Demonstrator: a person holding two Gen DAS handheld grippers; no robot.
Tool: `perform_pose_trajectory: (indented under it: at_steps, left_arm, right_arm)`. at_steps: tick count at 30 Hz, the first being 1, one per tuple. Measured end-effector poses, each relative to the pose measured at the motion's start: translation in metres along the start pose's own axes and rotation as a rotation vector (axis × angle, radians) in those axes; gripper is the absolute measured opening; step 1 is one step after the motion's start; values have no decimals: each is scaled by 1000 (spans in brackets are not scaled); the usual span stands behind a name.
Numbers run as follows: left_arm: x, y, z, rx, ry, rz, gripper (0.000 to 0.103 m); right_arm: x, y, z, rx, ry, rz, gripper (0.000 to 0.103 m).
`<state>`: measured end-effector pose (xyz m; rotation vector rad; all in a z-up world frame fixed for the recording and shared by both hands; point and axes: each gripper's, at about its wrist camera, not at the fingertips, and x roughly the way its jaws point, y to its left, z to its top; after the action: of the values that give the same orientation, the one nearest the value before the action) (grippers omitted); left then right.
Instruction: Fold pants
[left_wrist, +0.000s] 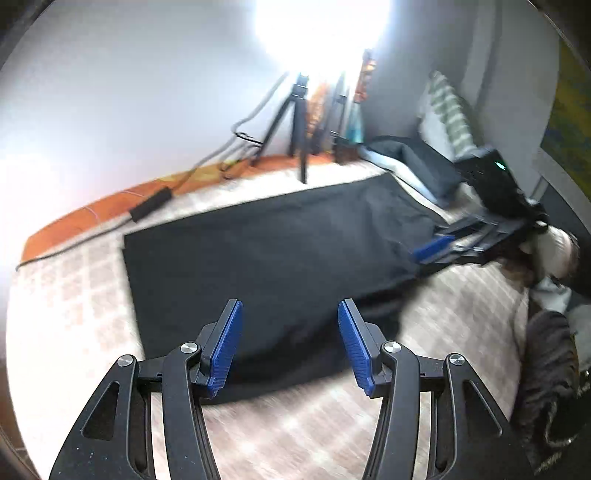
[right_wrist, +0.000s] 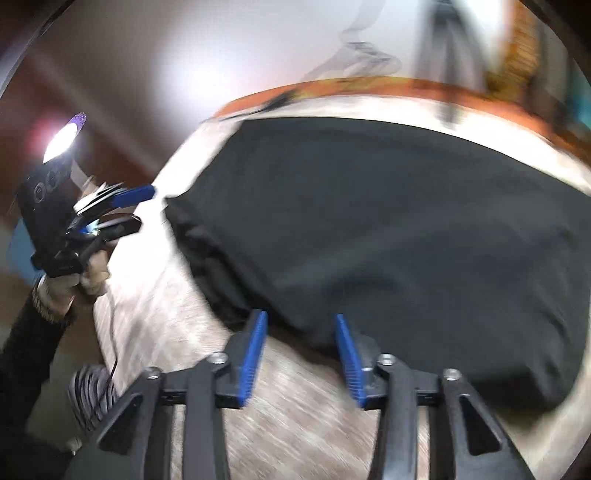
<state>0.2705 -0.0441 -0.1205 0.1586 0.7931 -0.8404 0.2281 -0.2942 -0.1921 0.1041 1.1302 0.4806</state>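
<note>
While the black pants (left_wrist: 266, 266) lie flat on the bed (left_wrist: 74, 314), I see both jaws spread wide, empty: left gripper (left_wrist: 290, 314), right gripper (right_wrist: 301, 325) at the cloth's edge.

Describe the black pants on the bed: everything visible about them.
The black pants are plain, matte, soft-looking fabric, lying flat on the pale checked bedcover as a broad folded slab. The far edge looks straight; the near edges bunch into wrinkles. Neither gripper holds them: the left gripper and right gripper are both open near their edges.
</note>
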Motion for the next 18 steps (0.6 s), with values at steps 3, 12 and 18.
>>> perform_pose_trajectory:
  at_steps: [3, 12, 18]
  left_arm:
    - [22, 10, 4, -33, 58, -29, 52]
    - [46, -51, -47, 201, 293, -127, 52]
    - [34, -66, -9, 164, 153, -168, 52]
  right_arm:
    - [-19, -32, -15, 201, -39, -73, 72]
    - [-57, -125, -72, 642, -142, -119, 74]
    - [-66, -144, -69, 688, -215, -128, 75]
